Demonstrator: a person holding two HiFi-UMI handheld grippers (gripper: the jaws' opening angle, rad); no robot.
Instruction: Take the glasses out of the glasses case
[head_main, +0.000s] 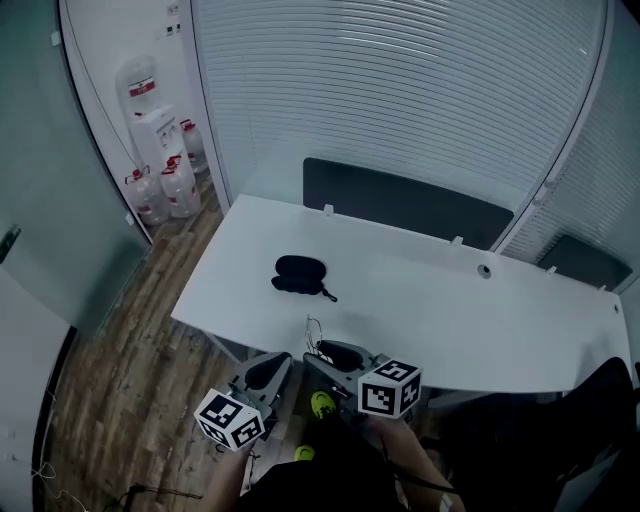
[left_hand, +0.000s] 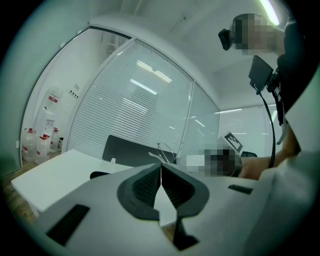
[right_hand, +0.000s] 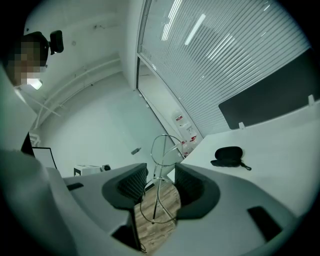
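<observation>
A black glasses case (head_main: 299, 274) lies zipped shut on the white table (head_main: 450, 310), left of its middle. It also shows as a dark case (right_hand: 228, 155) far off in the right gripper view. Both grippers hang off the table's near edge, over the floor. My right gripper (head_main: 318, 350) is shut on thin wire-framed glasses (right_hand: 166, 148), which stand upright between its pads. My left gripper (left_hand: 161, 166) is shut with nothing in it, and sits just left of the right one (head_main: 280, 360). The case (left_hand: 100, 175) peeks out beyond its jaws.
A dark partition panel (head_main: 400, 200) runs along the table's far edge, with window blinds behind it. Water bottles (head_main: 165, 188) and a dispenser (head_main: 150, 120) stand on the wooden floor (head_main: 130, 360) at the back left. The person's yellow shoes (head_main: 322, 403) are below the grippers.
</observation>
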